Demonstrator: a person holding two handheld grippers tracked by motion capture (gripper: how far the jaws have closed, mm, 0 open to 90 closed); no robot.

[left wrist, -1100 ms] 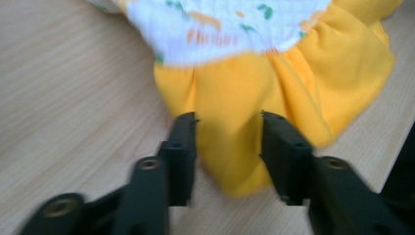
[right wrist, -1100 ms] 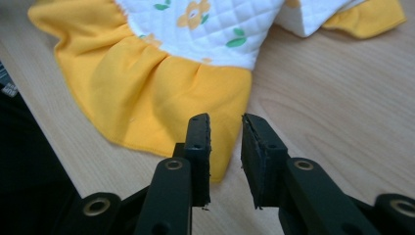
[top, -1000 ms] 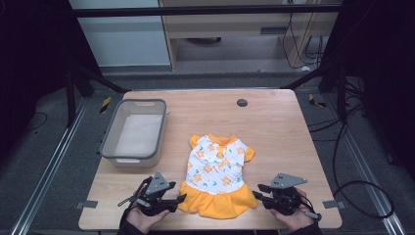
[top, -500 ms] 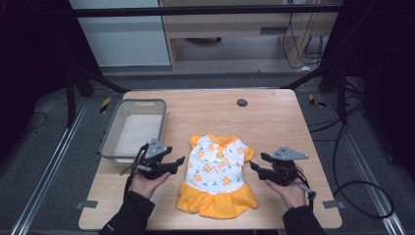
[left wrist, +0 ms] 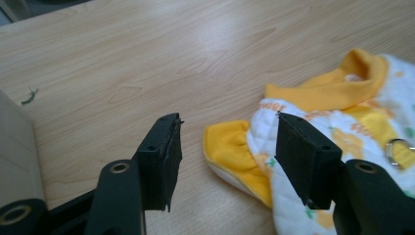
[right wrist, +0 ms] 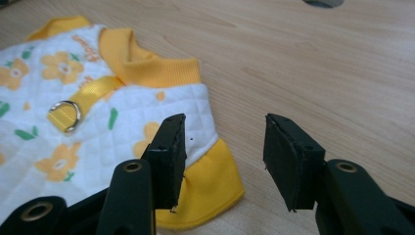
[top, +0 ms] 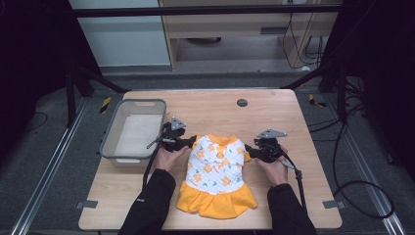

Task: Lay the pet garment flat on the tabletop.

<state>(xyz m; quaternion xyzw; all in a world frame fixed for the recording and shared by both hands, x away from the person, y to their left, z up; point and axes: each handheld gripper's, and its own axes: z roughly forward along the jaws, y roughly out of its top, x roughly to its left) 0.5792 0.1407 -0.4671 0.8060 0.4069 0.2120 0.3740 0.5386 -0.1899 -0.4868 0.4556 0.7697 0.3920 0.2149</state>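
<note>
The dress (top: pixel 218 171) is lying flat mid-table. Both sleeves are being approached: the left gripper (left wrist: pixel 225 147) and right gripper (right wrist: pixel 222 154) are being held released, nothing grasped. Next, a pinch on each sleeve seems needed.

Lab recording bay, probably.
A wooden table (top: pixel 293 122) stands inside a dark metal frame (top: pixel 205 10); cables (top: pixel 342 161) trail at three o'clock, cabinets (top: pixel 230 24) at twelve.

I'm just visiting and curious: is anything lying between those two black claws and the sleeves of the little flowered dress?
Nothing visible does. The left gripper is open with the dress's yellow sleeve cuff right between its jaws. The right gripper is open beside the other cuff, with bare table between them.
</note>
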